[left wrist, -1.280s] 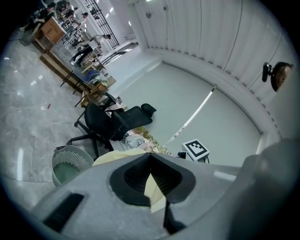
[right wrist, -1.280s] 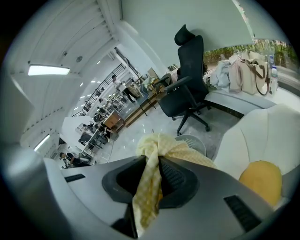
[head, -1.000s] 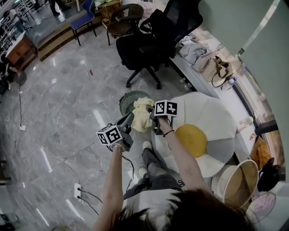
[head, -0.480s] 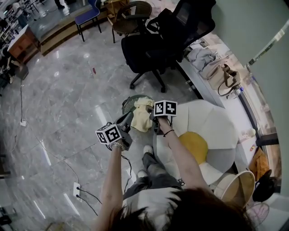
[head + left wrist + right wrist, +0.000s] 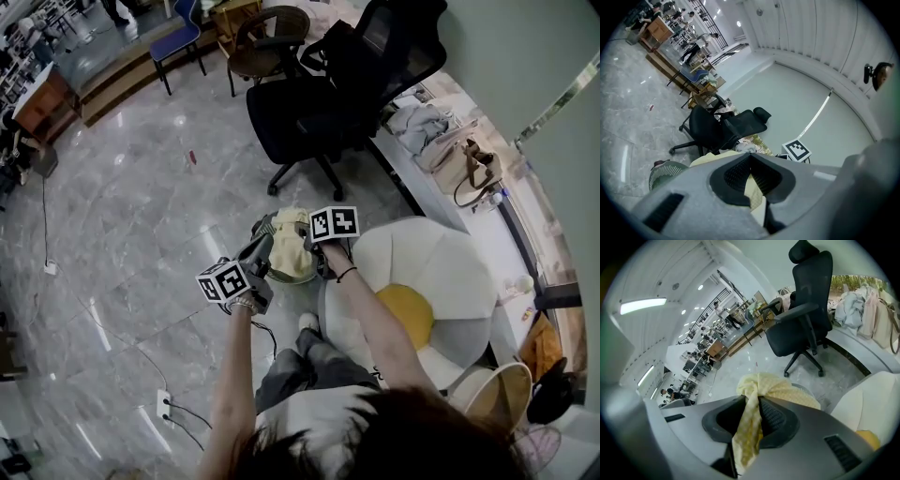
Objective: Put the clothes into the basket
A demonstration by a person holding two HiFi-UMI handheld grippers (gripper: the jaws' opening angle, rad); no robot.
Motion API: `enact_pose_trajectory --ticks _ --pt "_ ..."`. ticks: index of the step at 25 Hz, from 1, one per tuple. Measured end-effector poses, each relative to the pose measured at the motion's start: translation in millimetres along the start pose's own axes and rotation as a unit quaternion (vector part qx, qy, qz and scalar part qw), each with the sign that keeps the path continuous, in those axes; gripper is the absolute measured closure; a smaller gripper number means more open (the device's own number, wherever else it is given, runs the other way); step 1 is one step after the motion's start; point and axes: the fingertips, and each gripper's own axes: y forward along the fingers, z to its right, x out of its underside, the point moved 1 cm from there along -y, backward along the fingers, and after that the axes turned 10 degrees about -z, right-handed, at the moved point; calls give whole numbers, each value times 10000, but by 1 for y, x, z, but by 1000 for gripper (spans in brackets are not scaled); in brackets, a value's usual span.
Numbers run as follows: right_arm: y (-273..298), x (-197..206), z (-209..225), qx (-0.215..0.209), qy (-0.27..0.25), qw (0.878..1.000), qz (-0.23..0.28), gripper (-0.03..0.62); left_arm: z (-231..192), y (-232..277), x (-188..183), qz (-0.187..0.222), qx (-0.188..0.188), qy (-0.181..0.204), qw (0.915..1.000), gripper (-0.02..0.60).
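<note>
Both grippers are on the cloth (image 5: 292,246), a pale yellow bundle stretched between them. In the left gripper view, the left gripper (image 5: 751,176) has its jaws closed on a fold of it, and yellow fabric (image 5: 752,192) runs down between the dark pads. The right gripper (image 5: 751,420) is the same story: its jaws are pinched on a hanging strip, and the rest of the cloth (image 5: 773,387) bunches up just past the tips.

From the head view, the left gripper (image 5: 265,246) comes in from the lower left and the right gripper (image 5: 312,253) from the right. Their tips are close together, with the cloth between them.

And where is that cloth? Right above the basket (image 5: 260,228), a round green one standing on the grey floor (image 5: 122,216). Its rim peeks out at the upper left and again below the bundle. Whether the fabric touches the rim, I cannot tell. The left gripper view catches the basket's slatted wall (image 5: 665,171) low on the left.

The basket stands between a black chair (image 5: 328,103), further out, and a white seat (image 5: 450,262) with a yellow centre just beside it on the right. The person's legs (image 5: 314,352) are below.
</note>
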Motion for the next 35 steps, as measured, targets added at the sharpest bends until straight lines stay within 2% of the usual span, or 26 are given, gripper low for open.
enact_pose_trajectory --ticks 8,15,24,32,35 --pt "15 -16 5 73 -134 9997 -169 522 -7 18 -15 -80 25 69 9999 571" --pt "33 -29 9 95 -233 9991 -346 522 -27 31 -21 -307 -58 35 9995 571" --pt "56 -29 29 298 -199 9979 -548 522 -50 49 -17 -648 -167 -92 9977 571" --pt "71 -23 46 500 -158 9962 -692 496 -65 61 -14 -744 -157 -203 9969 571" --pt "77 -19 48 450 -104 9963 -723 494 -70 63 -9 -782 -171 -266 9964 571"
